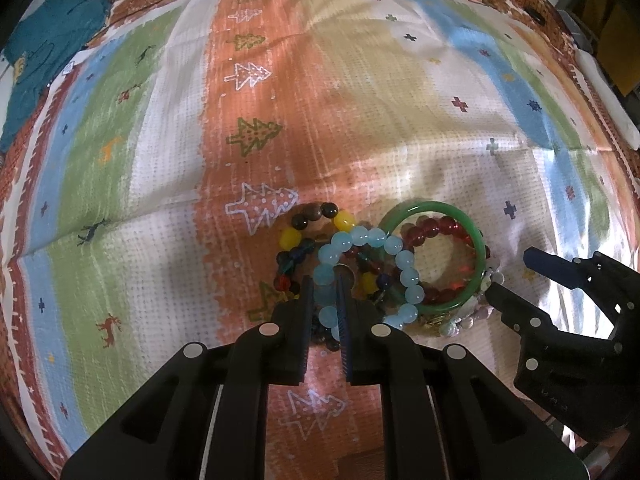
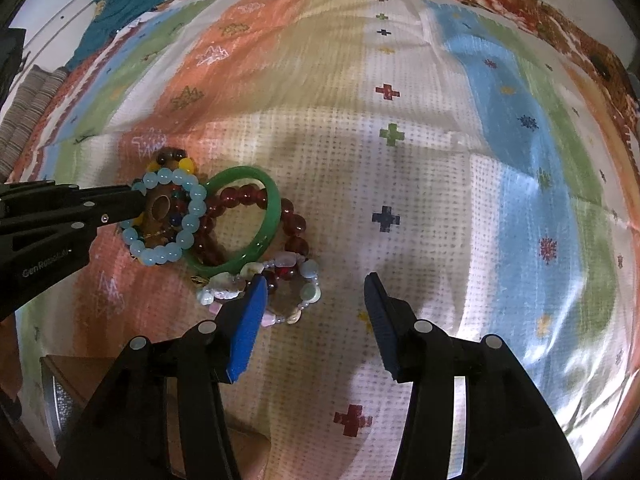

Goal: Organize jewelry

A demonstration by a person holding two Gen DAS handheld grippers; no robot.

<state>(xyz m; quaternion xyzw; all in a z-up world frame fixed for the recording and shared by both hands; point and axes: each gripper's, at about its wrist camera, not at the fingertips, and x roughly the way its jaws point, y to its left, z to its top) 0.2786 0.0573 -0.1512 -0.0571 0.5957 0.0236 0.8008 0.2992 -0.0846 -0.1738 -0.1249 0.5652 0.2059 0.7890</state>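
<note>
On a striped, patterned cloth point(image 1: 360, 120) printed with trees and crosses, two black hand-held grippers work at a small heap of jewelry. Nearest the left wrist camera, the left gripper point(image 1: 326, 292) has its fingers drawn close together around one side of a pale blue glass-bead bracelet point(image 1: 400, 248), a bead pinched between the pads. From the right wrist view, the right gripper point(image 2: 316, 284) stands wide open with nothing between its blue-padded fingers; its left finger rests over the edge of a pastel shell-and-stone bracelet point(image 2: 308, 292) lying on the cloth.

Just beyond the grippers, the pale blue bracelet overlaps a multicoloured bracelet of yellow, brown and dark beads point(image 1: 296, 236) on one side and a smooth green jade-like bangle point(image 1: 460, 216) on the other. A dark red translucent bead bracelet point(image 1: 436, 228) lies partly inside the bangle and partly under it, touching the pastel bracelet. All five pieces sit in one overlapping cluster.

Farther back, at the cloth's far left corner, lies a crumpled teal garment point(image 1: 48, 48).
</note>
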